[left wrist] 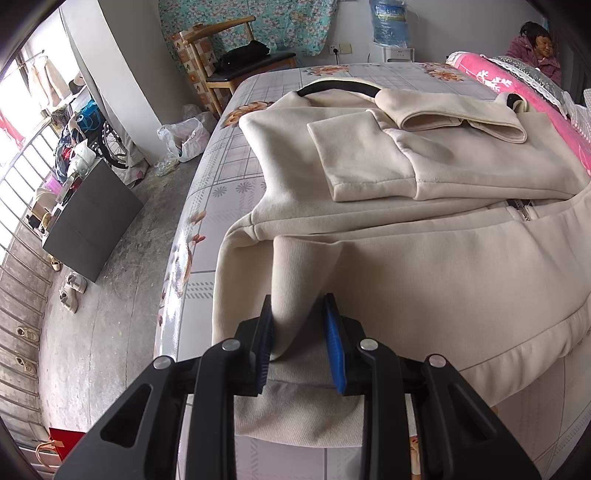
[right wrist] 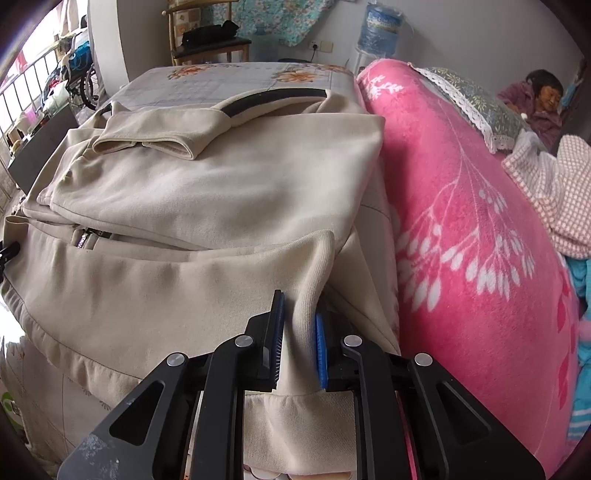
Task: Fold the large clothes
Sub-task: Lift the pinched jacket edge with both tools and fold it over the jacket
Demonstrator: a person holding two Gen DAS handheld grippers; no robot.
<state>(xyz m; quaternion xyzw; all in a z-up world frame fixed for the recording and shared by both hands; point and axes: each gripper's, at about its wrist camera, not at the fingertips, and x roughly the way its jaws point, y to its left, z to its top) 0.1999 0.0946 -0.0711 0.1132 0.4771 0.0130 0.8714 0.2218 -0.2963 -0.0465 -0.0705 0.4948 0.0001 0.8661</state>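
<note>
A cream zip-up jacket [left wrist: 424,258] lies flat on the bed, both sleeves folded across its chest and its black-lined collar at the far end. In the left wrist view my left gripper [left wrist: 297,306] is shut on a raised pleat of the ribbed bottom hem near the jacket's left corner, blue pads pressing the cloth. The right wrist view shows the same jacket [right wrist: 203,192] with my right gripper [right wrist: 298,306] pinching a ridge of the ribbed hem at the right corner. The hem hangs over the near bed edge under both grippers.
A flowered sheet [left wrist: 229,177] covers the bed. A rolled pink blanket [right wrist: 461,221] presses against the jacket's right side. A person [right wrist: 543,99] sits beyond it. A wooden chair [left wrist: 236,59], a water bottle [left wrist: 388,22], a dark box [left wrist: 92,218] and shoes [left wrist: 72,291] stand around.
</note>
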